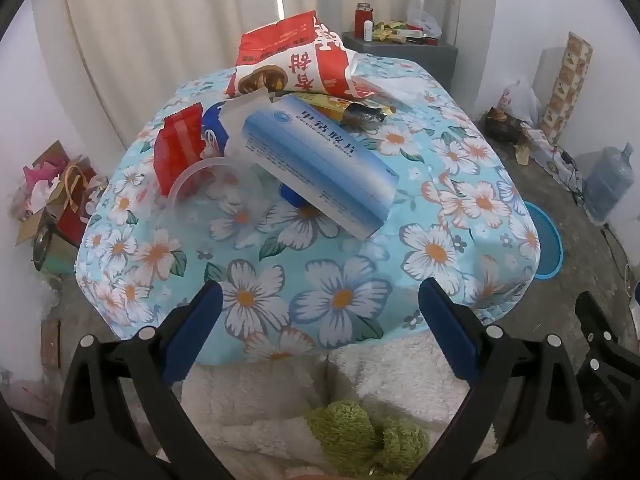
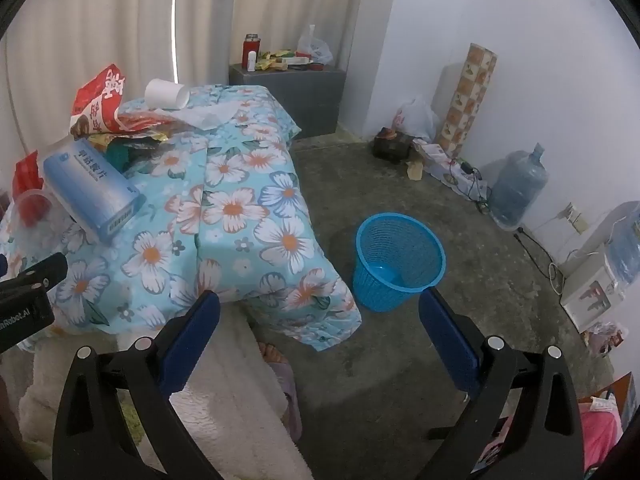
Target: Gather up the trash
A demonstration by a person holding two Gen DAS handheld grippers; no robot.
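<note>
- Left wrist view showed the trash pile at the tabletop's point(image 1: 440, 248) far edge: a blue medicine box point(image 1: 316, 164) leaning over a clear cup point(image 1: 208, 184), beside a red snack bag point(image 1: 292, 56).
- Left gripper point(image 1: 320, 312) and right gripper point(image 2: 320, 316) both hung wide open, empty.
- A blue wastebasket point(image 2: 400, 260) stood on the floor beside the tabletop's corner.

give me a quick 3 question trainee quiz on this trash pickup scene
1. True or false: the blue basket stands on the table.
2. Which item leans over the clear plastic cup? A) blue and white box B) red snack bag C) white paper cup
3. Fill in: both the left gripper and the right gripper are ____.

Key: 1 false, it is on the floor; 2 A; 3 open, holding nothing.
</note>
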